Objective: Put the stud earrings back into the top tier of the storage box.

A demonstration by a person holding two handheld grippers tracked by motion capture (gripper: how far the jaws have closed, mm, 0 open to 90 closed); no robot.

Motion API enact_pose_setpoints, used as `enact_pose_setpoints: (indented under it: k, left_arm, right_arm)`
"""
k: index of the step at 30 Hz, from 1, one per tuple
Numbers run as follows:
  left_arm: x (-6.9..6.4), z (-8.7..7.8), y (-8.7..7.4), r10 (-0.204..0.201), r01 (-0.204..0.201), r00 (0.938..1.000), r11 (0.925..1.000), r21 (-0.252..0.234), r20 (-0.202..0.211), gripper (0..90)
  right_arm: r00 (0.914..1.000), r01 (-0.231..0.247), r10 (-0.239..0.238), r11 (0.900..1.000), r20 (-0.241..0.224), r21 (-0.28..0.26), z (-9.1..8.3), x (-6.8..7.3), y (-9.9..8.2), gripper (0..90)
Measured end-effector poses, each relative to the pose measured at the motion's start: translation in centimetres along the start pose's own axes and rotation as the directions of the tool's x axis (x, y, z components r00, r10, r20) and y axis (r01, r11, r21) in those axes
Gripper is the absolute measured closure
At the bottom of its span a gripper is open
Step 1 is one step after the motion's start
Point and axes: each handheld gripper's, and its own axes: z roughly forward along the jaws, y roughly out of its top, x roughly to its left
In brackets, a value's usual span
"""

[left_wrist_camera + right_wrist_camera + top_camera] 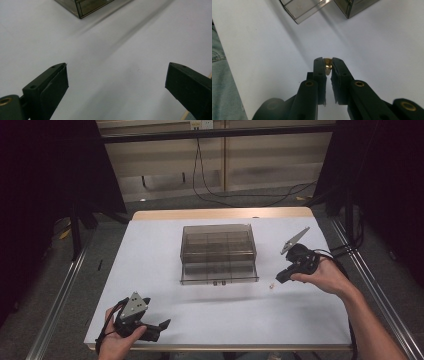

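Observation:
A smoky see-through compartment box stands in the middle of the white table. Just right of its front corner, my right gripper points down and to the left. It is shut on a small brass piece, which is pinched at the very tips of my right gripper above the table. The box's corners lie a short way beyond it. Near the front left edge, my left gripper stands open with nothing between its jaws. Bare table lies under my left gripper, and a corner of the box is farther off.
Metal rails run along both sides of the table. Cables trail on the floor behind it. The person's trouser leg is at the table's near edge. White surface extends in front of the box between the two hands.

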Motion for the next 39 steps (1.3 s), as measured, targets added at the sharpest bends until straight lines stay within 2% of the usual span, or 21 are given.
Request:
enact_pose_setpoints:
  k: [8, 19, 23, 29, 39]
  left_arm:
    - [-0.1, -0.1, 0.0, -0.005, 0.005, 1.0000, 1.0000, -0.007, -0.004, 4.8]
    - [0.1, 0.0, 0.0, -0.010, 0.010, 0.9999, 0.9999, -0.012, 0.003, 4.8]
    - [0.1, 0.0, 0.0, 0.000, 0.000, 1.0000, 1.0000, 0.000, -0.003, 4.9]
    - [0.1, 0.0, 0.0, -0.008, 0.008, 1.0000, 1.0000, -0.004, -0.002, 4.9]
    - [0.1, -0.1, 0.0, -0.013, 0.013, 0.9999, 0.9999, -0.005, -0.004, 5.0]
  right_arm:
    - [0.9996, 0.026, -0.026, 0.9984, 0.008, -0.049, -1.7, 0.2, 0.7, 82.1]
    - [0.9958, 0.092, -0.091, 0.9907, 0.014, -0.100, -4.0, 1.2, 3.3, 82.1]
    - [0.9932, 0.116, -0.116, 0.9877, 0.011, -0.104, -4.3, 1.5, 4.0, 82.1]
    - [0.9905, 0.138, -0.137, 0.9834, 0.013, -0.118, -4.4, 1.8, 5.0, 82.1]
    - [0.9882, 0.152, -0.153, 0.9813, 0.002, -0.118, -4.1, 2.5, 6.5, 82.1]
